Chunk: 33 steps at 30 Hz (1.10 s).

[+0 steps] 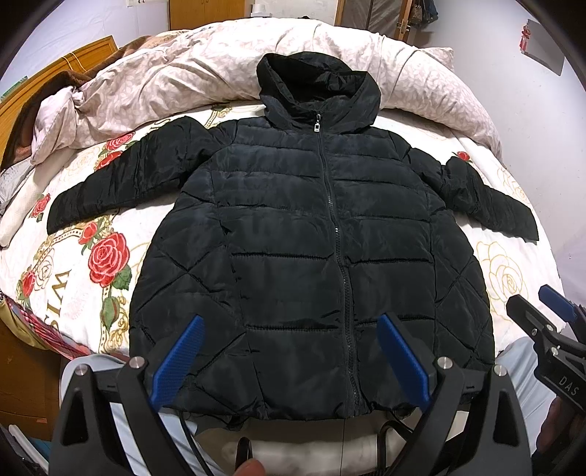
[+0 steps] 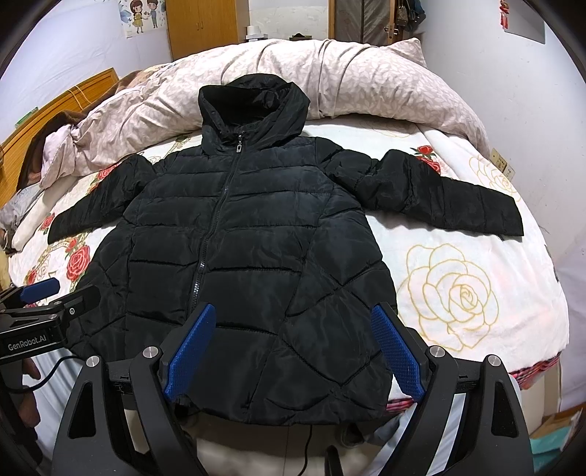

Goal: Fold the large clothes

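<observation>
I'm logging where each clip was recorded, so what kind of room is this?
Most likely a home bedroom. A black puffer jacket lies spread on a bed with a rose-print sheet, a bunched duvet sits at the far side, and a wooden wardrobe stands behind.

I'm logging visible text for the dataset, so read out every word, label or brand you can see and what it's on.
"GenRobot.AI": on the side of the left tongs.
"DAS": on the body of the right tongs.
"SIM": partial letters, seen upside down, on the rose bedsheet.
Wall poster: no readable text.
</observation>
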Each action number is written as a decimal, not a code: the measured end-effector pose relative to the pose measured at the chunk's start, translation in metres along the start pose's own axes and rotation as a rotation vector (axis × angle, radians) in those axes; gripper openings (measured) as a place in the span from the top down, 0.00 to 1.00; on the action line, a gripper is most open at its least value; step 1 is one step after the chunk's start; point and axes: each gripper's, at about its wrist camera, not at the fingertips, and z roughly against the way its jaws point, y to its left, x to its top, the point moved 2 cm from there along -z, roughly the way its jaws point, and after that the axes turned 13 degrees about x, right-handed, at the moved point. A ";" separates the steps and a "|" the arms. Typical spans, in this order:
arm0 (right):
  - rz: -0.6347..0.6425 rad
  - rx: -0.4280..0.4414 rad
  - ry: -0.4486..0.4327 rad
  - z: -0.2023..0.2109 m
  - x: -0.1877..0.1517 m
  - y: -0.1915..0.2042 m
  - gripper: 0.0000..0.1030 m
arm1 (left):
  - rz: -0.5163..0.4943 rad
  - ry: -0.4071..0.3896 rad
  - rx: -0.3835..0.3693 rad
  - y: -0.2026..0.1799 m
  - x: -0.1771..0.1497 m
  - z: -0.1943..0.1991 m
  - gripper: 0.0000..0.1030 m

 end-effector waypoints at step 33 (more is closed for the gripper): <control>0.037 -0.007 0.030 -0.021 0.009 0.002 0.16 | 0.015 0.031 -0.030 0.014 0.004 -0.024 0.06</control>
